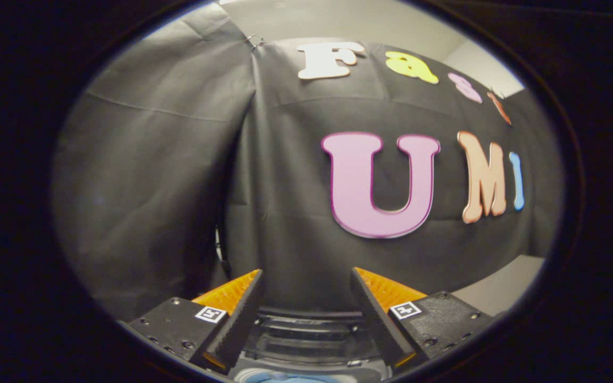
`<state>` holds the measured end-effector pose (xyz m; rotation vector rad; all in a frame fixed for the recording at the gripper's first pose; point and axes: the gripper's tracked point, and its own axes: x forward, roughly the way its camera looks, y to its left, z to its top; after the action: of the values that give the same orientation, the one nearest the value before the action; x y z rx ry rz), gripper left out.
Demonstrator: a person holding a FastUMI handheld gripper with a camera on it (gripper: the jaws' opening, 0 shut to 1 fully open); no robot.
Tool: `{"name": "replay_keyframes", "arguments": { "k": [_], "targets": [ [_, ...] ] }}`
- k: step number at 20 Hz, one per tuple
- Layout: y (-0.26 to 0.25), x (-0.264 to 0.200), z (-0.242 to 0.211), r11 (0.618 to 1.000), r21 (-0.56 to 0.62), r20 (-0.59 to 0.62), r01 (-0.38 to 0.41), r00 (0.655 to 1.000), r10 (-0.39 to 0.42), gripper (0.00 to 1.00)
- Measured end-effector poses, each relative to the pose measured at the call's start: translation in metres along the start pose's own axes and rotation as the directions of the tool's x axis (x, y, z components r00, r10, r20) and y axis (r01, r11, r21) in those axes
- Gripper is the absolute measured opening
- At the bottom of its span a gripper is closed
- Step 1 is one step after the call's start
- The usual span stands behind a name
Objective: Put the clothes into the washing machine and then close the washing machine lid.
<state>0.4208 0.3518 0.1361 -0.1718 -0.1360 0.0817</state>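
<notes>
No readable text, brand or number from my end, booth wall aside. Only signs I get: two small square black-and-white marker tags, coded patterns and no words, one on left finger block (211, 314), one on right finger block (405, 309) of tongs (306, 279), whose fingers stand apart with nothing between.

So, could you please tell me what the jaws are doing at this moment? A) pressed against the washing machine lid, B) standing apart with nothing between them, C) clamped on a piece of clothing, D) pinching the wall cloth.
B: the gripper has its jaws spread wide with a bare gap between them, facing the black cloth wall beyond.
</notes>
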Motion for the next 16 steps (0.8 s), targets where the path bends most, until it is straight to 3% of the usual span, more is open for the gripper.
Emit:
{"name": "replay_keyframes", "arguments": {
  "k": [7,12,16],
  "targets": [
    [-0.002,0.054,-0.007,0.998,-0.016,0.069,0.067,0.995,-0.066,0.96],
    [0.003,0.082,-0.052,0.991,0.046,-0.031,0.129,0.991,-0.127,0.97],
    [0.011,0.089,-0.083,0.992,-0.028,-0.081,0.125,0.989,-0.127,0.97]
  ]
}}
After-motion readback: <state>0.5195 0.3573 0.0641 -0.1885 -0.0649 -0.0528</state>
